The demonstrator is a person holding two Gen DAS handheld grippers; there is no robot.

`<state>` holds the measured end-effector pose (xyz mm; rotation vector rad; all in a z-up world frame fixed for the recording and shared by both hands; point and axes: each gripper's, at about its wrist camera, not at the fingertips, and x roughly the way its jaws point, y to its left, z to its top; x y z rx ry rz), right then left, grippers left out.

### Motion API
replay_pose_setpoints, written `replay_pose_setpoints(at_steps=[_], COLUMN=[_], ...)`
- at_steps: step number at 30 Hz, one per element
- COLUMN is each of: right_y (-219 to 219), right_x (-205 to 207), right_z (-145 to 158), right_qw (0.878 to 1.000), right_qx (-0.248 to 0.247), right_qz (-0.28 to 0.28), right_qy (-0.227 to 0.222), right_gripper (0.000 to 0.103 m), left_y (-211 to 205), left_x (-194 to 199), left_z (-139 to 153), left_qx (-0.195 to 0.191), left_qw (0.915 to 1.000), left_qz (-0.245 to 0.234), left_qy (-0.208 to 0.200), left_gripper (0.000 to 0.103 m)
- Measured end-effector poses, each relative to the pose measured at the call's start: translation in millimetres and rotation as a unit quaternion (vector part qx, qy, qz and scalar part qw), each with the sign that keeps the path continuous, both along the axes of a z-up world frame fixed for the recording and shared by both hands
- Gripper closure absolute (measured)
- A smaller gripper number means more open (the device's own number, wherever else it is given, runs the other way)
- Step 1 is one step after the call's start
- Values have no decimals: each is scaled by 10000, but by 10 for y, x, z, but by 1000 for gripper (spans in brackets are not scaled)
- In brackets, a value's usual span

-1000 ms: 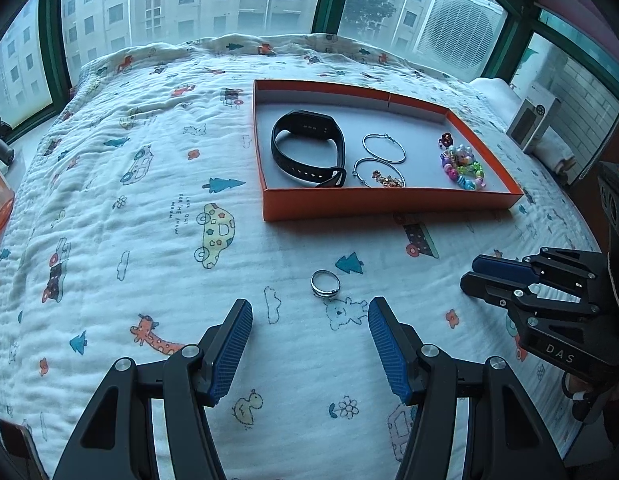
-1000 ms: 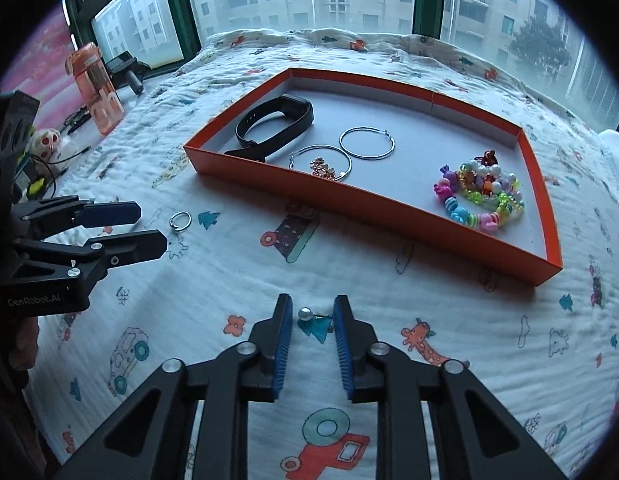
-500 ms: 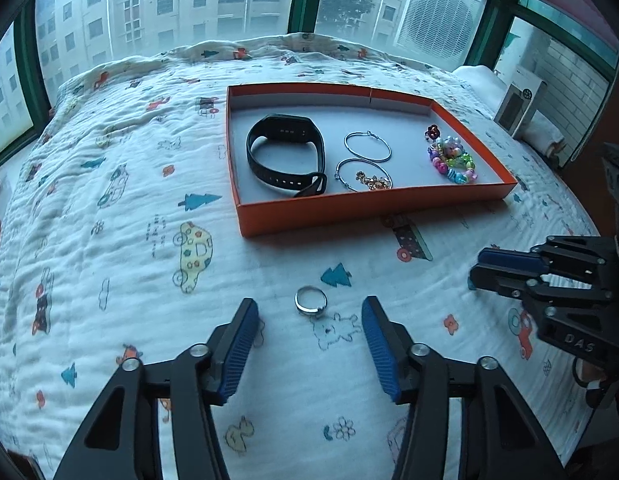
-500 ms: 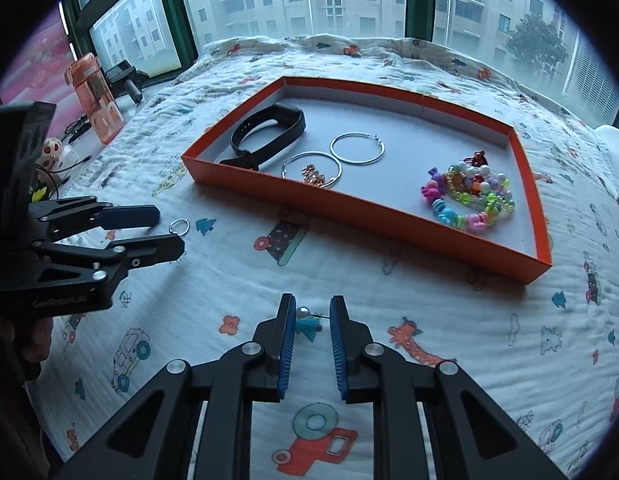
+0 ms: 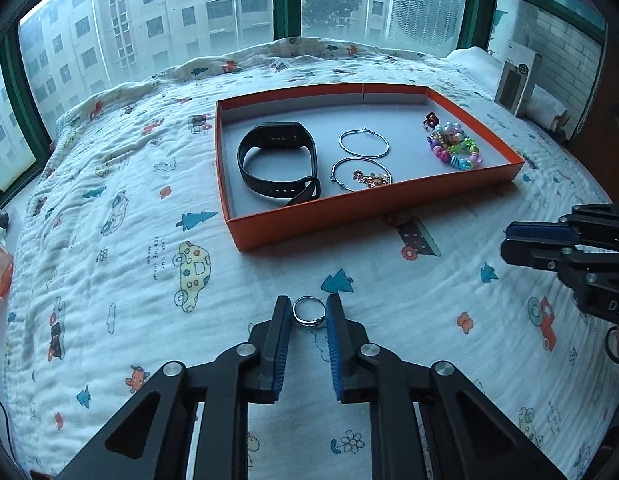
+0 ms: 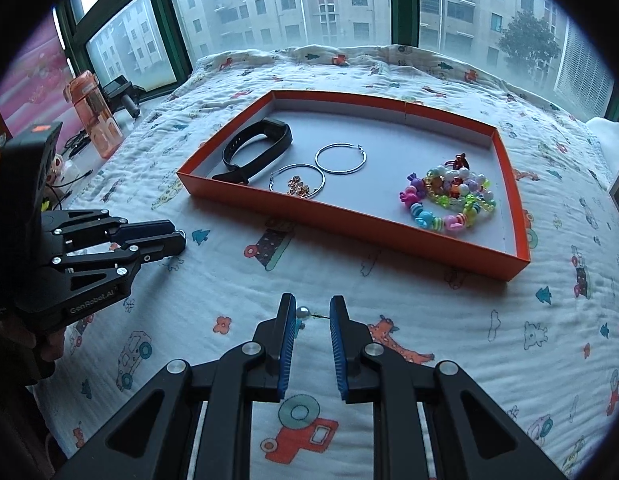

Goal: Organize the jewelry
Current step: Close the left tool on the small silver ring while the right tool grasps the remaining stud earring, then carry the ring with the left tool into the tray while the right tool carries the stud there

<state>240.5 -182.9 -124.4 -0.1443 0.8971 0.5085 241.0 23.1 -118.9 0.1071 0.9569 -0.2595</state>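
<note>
Jewelry lies partly sorted on a cartoon-print quilt (image 5: 121,280). Left gripper (image 5: 308,316) has its jaws closing on a silver ring (image 5: 308,311), whose sides touch both blue pads, on the quilt just before the near edge of the orange tray (image 5: 365,216). Right gripper (image 6: 312,316) stands narrow around a pearl stud earring (image 6: 302,313), the pearl against one pad; whether the other touches its pin, I cannot tell. In the tray lie a black wristband (image 5: 277,160), two hoop earrings (image 5: 364,143) and a beaded bracelet (image 5: 453,148).
</note>
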Motion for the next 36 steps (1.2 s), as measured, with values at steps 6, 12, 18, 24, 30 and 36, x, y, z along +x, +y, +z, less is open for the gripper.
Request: replay_pose_setpoints(at_steps=[6, 12, 18, 24, 30, 36], right_y=[-94, -187, -298, -383, -422, -368], right_x=[-37, -71, -73, 47, 250, 459], right_z=[97, 198, 356, 572, 659, 567], right_qw=[9999, 9997, 9992, 9980, 9973, 9980], right_qx=[73, 122, 106, 75, 142, 105], right_qz=[-103, -187, -232, -261, -293, -249], right_qy=[-49, -135, -302, -571, -656, -566], right_gripper=[83, 83, 83, 83, 83, 83], left_y=[39, -3, -71, -207, -418, -592], left_x=[-49, -149, -170, 14, 374, 788], left_z=[84, 341, 670, 990, 1134, 1052], left_qx=[-194, -336, -491, -574, -606, -548], left_qw=[9997, 9990, 9973, 9955, 9947, 9959], left_qz=[157, 180, 180, 128, 58, -16], left_qy=[-11, -242, -517, -749, -826, -721], left_gripper=[86, 86, 86, 86, 86, 86])
